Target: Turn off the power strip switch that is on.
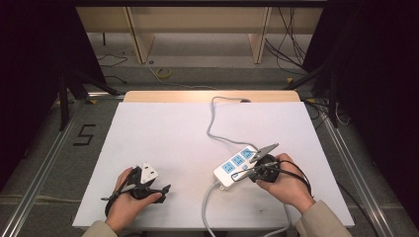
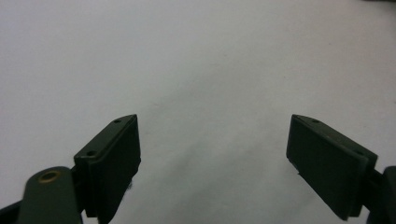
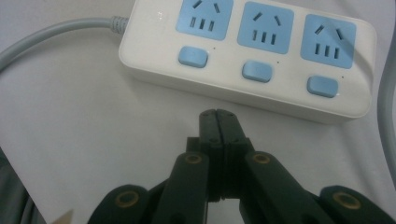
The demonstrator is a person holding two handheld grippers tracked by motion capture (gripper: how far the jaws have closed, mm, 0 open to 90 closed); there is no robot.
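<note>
A white power strip [image 1: 236,165] with three light-blue sockets and three blue switches lies right of the table's middle. Its grey cable [image 1: 211,123] runs off toward the far edge. In the right gripper view the strip [image 3: 280,95] lies crosswise just ahead of my right gripper [image 3: 217,113]. Its jaws are shut with nothing between them, a short way from the middle switch [image 3: 257,71]. In the high view a hand holds that right gripper [image 1: 249,170] at the strip's near side. My left gripper [image 2: 214,117] stands wide open over bare white tabletop, held at the front left [image 1: 155,187].
A second grey cable [image 1: 205,207] leaves the strip's near end and runs off the front edge. The white table top [image 1: 163,128] ends at a wooden strip at the back. On the floor to the left is a black "5" mark [image 1: 85,134]. Loose cables lie behind.
</note>
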